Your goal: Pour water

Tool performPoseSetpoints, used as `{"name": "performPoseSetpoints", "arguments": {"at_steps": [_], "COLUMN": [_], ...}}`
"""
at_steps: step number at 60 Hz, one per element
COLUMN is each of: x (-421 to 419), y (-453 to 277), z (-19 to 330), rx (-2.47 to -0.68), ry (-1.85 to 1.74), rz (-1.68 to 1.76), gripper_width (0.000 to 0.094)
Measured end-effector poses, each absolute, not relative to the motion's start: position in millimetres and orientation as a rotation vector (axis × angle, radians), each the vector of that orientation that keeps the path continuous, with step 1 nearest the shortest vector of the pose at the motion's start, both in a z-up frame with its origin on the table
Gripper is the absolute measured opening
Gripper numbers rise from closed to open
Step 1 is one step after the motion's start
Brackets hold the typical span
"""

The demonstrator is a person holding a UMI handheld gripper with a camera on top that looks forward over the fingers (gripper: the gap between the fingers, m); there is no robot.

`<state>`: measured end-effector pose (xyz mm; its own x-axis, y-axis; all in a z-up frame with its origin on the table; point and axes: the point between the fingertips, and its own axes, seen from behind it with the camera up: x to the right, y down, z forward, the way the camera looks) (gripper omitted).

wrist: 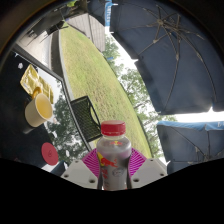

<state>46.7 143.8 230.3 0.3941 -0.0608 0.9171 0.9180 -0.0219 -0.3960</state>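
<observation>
While the view is tipped well over — sky, trees and a dark umbrella (165,45) fill the far side — the tool (115,165) has a small clear bottle (114,158) clamped between its pink pads (92,162), one pad pressing on each flank of the body. Its jaws are closed down to the bottle's width and hold nothing else. A pinkish-red cap (113,128) sits on the neck, so as far as can be seen the bottle is not yet opened.

Beyond the fingers, the green counter (85,70) runs away at a slant; a yellow mug (38,108) stands near its edge, with a yellow rack-like thing (33,78) just behind it, a dark flat object (82,108) nearer the bottle, and a red round thing (49,153) close by.

Thin plastic like this will likely give under a squeeze and feel slick — a mid-body hold, as now, seems soundest. Part-full, it should be light, its weight shifting as it tips.
</observation>
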Motion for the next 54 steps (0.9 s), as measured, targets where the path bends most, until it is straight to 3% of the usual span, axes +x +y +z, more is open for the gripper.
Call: {"name": "performPoseSetpoints", "arguments": {"at_steps": [19, 20, 29, 36, 45, 54], "x": [-101, -81, -82, -80, -31, -1], "y": [225, 211, 230, 231, 235, 235], "z": [144, 158, 134, 166, 219, 188], "rx": [-0.653, -0.633, -0.602, -0.705, -1.252, -1.558], "ry": [-1.656, -1.672, -1.737, -1.567, -0.898, -0.343], "rz": [-1.649, -1.658, -1.729, -1.622, -1.047, -0.366], "gripper_width": [0.0313, 0.0314, 0.0316, 0.0319, 0.0317, 0.0319]}}
